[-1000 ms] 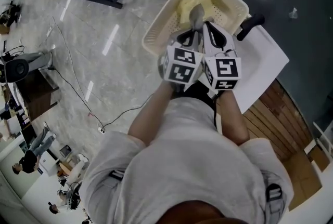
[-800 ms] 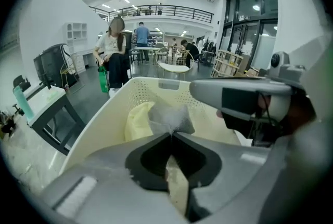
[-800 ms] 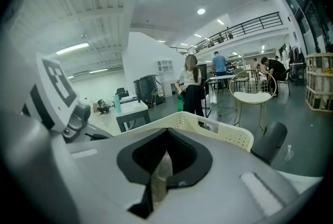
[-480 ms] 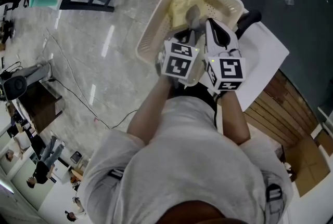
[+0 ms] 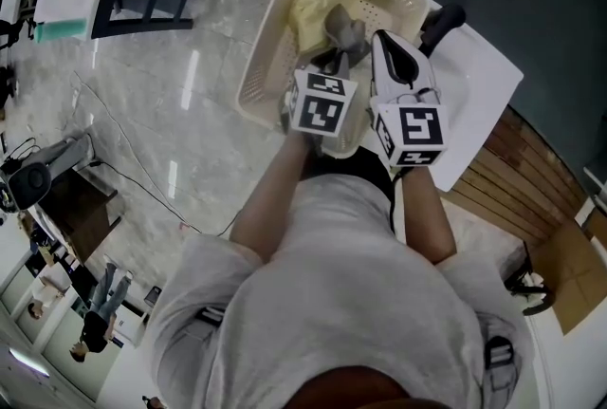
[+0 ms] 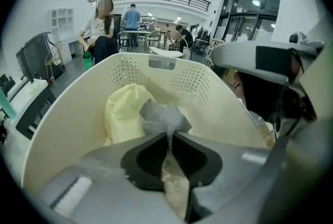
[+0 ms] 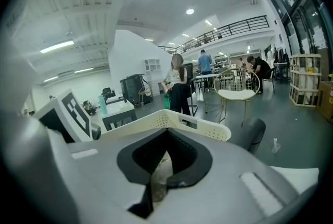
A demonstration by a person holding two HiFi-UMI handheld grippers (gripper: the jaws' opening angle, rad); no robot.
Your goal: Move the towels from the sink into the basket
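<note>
Basket first: one cream perforated plastic laundry basket (image 5: 258, 65), seen from above at the left.

Inside it, against the far wall, one pale yellow crumpled towel (image 5: 308, 4), lying loose (no jaw touches it).

Just right of that, one grey bunched towel (image 6: 161, 116). Its bulk sits just beyond the tips of the left gripper (image 6: 169, 136), low inside the basket and touching the yellow towel's side. A thin fold of it runs back between the two jaws, and a paler length hangs down through the gap behind the tips. The jaws have just been easing apart, yet the tips pinch that fold from both sides.

Next, the right gripper (image 7: 166, 133), just beside the left one, above the basket's near rim. Its jaws are closed together. A strip of pale speckled cloth (image 7: 158, 176) is caught in the gap behind the tips; we cannot tell whether it belongs to the grey towel.

Far right: one white counter slab (image 5: 479, 80), touching the basket's corner.

Count: one basket, two towels we can be sure of, two grippers.
</note>
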